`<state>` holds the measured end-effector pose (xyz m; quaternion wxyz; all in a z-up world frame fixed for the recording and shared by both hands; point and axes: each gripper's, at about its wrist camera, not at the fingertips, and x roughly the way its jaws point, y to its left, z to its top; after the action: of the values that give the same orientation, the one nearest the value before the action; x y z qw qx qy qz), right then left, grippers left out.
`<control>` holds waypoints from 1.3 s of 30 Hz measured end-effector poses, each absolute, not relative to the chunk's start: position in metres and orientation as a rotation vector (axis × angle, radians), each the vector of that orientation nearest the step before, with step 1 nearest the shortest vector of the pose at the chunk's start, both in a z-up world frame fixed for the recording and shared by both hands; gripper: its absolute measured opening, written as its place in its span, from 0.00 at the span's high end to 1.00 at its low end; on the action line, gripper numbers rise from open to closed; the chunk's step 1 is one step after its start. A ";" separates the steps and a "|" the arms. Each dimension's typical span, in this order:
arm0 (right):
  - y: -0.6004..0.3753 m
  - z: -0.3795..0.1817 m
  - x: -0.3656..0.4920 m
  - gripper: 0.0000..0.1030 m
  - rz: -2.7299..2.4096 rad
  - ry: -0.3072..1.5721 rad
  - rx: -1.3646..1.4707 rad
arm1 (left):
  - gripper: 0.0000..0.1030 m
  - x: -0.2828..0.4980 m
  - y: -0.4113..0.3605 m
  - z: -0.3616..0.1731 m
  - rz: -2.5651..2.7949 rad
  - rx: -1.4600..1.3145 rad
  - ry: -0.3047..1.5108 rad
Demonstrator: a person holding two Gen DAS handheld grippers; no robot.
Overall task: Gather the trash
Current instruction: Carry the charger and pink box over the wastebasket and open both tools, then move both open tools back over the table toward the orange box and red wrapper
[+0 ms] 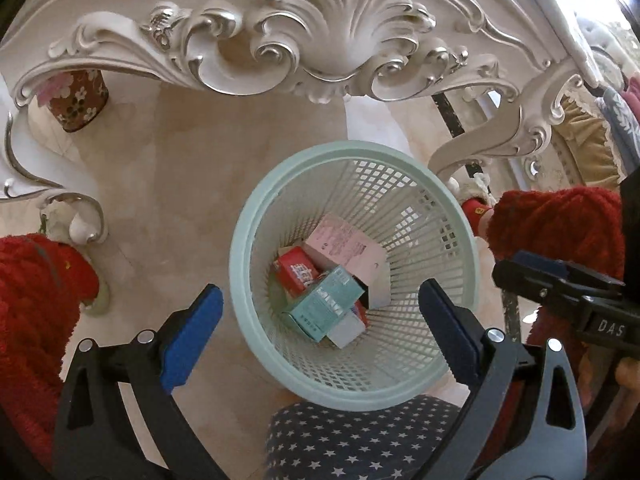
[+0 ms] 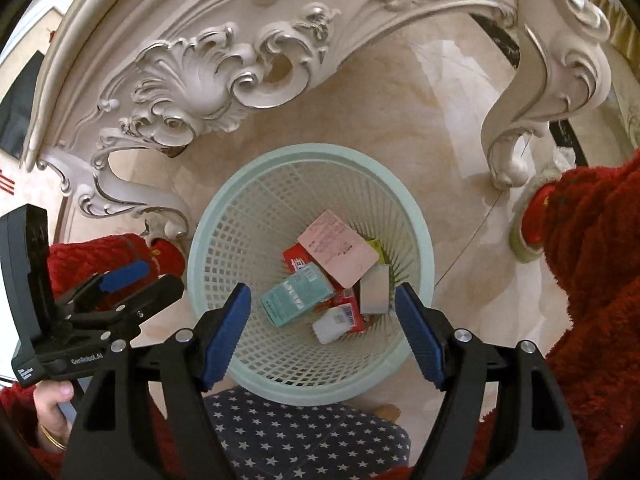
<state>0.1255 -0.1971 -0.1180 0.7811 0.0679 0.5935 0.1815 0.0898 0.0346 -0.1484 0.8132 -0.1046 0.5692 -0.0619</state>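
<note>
A pale green mesh waste basket [image 1: 256, 216] stands on the floor below both grippers; it also shows in the right wrist view [image 2: 216, 216]. Inside lie several small cartons: a pink one [image 1: 344, 244] [image 2: 338, 248], a teal one [image 1: 324, 300] [image 2: 296, 294], a red one [image 1: 298, 272] [image 2: 296, 258] and a white one [image 2: 332, 326]. My left gripper [image 1: 320, 300] is open and empty above the basket. My right gripper [image 2: 322, 298] is open and empty above it too. The right gripper also shows at the right edge of the left wrist view [image 1: 560, 280].
An ornate white carved table with curled legs [image 1: 320, 40] [image 2: 516, 128] arches over the basket. Red fuzzy slippers [image 1: 36, 292] [image 2: 592, 232] flank the basket. A star-patterned blue cloth [image 1: 360, 436] lies at the near edge. A floral tin [image 1: 76, 100] stands far left.
</note>
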 end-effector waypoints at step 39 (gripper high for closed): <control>-0.084 0.095 0.400 0.25 0.619 0.750 -0.143 | 0.07 0.471 0.157 0.070 0.083 -0.402 0.965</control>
<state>0.3996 -0.0842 0.0947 0.8815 -0.0685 0.3602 0.2974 0.4714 0.1570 0.0705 0.8656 -0.1921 0.4608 0.0398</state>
